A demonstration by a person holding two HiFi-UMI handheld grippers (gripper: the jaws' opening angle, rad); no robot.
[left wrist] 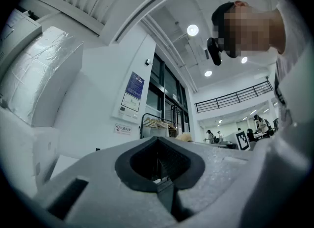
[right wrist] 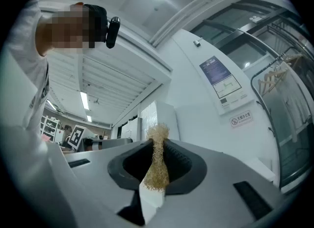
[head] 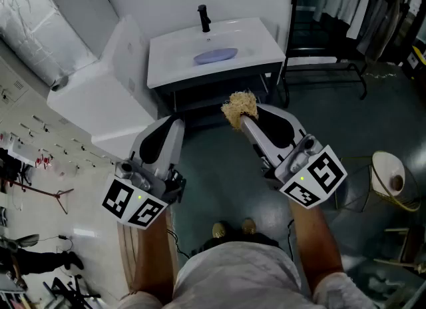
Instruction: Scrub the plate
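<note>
So the plate (head: 215, 55), a pale bluish one, lies flat near the middle of the white washbasin (head: 263, 42), just in front of the black faucet (head: 204, 17) that stands at the back edge. Nothing is touching it.

The right hand-held gripper (head: 241, 117) has its jaws clamped on a straw-coloured fibre scrubber (head: 239, 106). In the right gripper view you can see the tuft squeezed thin between the pads and sticking out past the tips (right wrist: 157, 148). The left hand-held gripper (head: 174, 123) is fully closed with nothing in it; its own view (left wrist: 158, 157) shows the pads meeting on empty air.

Both are held out level-ish over the floor, well short of the basin's front edge, so I'd call this the approach and no scrubbing has started. The next move probably means stepping in and bringing the scrubber down onto the plate's face. If the left one is meant to steady the rim, it'd have to open up first.

Count: one plate, one scrubber, one faucet, two grippers.
</note>
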